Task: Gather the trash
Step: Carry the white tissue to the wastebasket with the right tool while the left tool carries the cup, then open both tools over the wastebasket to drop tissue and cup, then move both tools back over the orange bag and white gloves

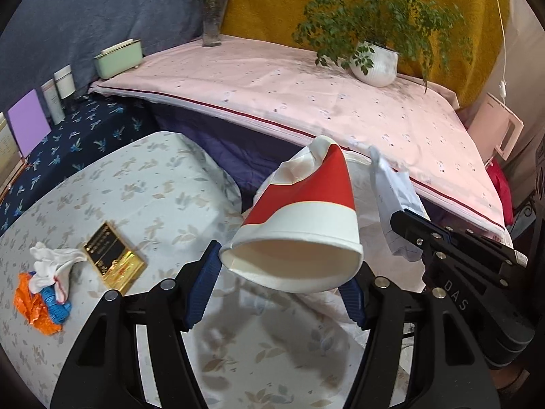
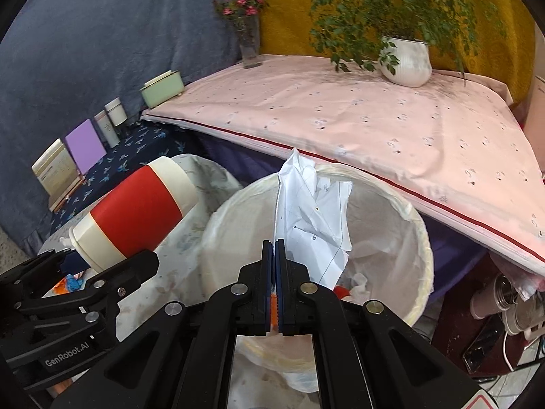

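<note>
Over the lined white trash bin (image 2: 391, 225) near the pink-covered table (image 2: 374, 126), the left gripper (image 1: 289, 272) clasps a red-and-white paper cup (image 1: 306, 204), and the right gripper (image 2: 274, 248) pinches a crumpled white paper (image 2: 310, 211).

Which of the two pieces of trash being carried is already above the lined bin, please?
The crumpled white paper in the right gripper; it hangs over the bin, while the red-and-white paper cup is off to its side.

Pale leaf-patterned cloth-covered table (image 1: 143, 184) bears a gold-and-black flat box (image 1: 114, 259), white crumpled tissue (image 1: 54, 260), and orange-and-blue crumpled wrappers (image 1: 41, 306).
</note>
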{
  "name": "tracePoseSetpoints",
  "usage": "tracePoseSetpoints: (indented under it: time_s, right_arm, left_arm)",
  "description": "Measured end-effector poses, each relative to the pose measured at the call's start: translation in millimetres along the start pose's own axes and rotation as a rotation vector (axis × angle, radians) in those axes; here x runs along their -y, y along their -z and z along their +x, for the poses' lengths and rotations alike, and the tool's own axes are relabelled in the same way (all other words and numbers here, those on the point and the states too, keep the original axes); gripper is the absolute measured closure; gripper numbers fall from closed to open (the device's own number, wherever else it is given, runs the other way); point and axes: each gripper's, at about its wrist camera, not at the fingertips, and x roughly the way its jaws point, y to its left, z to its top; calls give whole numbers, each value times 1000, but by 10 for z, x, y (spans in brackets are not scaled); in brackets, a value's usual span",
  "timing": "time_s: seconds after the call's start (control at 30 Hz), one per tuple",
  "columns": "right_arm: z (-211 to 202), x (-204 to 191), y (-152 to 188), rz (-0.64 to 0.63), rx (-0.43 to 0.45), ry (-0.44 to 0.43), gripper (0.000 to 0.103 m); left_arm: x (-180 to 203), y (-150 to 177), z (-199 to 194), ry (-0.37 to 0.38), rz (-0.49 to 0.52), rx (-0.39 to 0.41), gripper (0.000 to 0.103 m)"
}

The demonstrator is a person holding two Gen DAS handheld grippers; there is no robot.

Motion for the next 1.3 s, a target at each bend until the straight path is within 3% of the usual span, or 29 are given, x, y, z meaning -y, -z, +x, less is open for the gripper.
tracePoseSetpoints:
  time_s: [0.2,0.3,0.53,1.03,1.3]
  right_arm:
    - [24,164,15,22,9,28,97]
    - [16,215,20,33,12,37,94]
    - [-55,226,24,50,32,43,76]
    - [-236,-131,60,2,77,42,49]
    - [-358,-422,100,-30,98,32,38]
  left_arm:
    - [156,-49,170,21,10,-23,40]
    - [188,-75,215,13,8,-30,32]
    - [153,-108,168,-7,-7,-6,24]
    - [-266,34,-153,-72,-66,40,23]
    - [-584,152,-388,-129,-115,71,14]
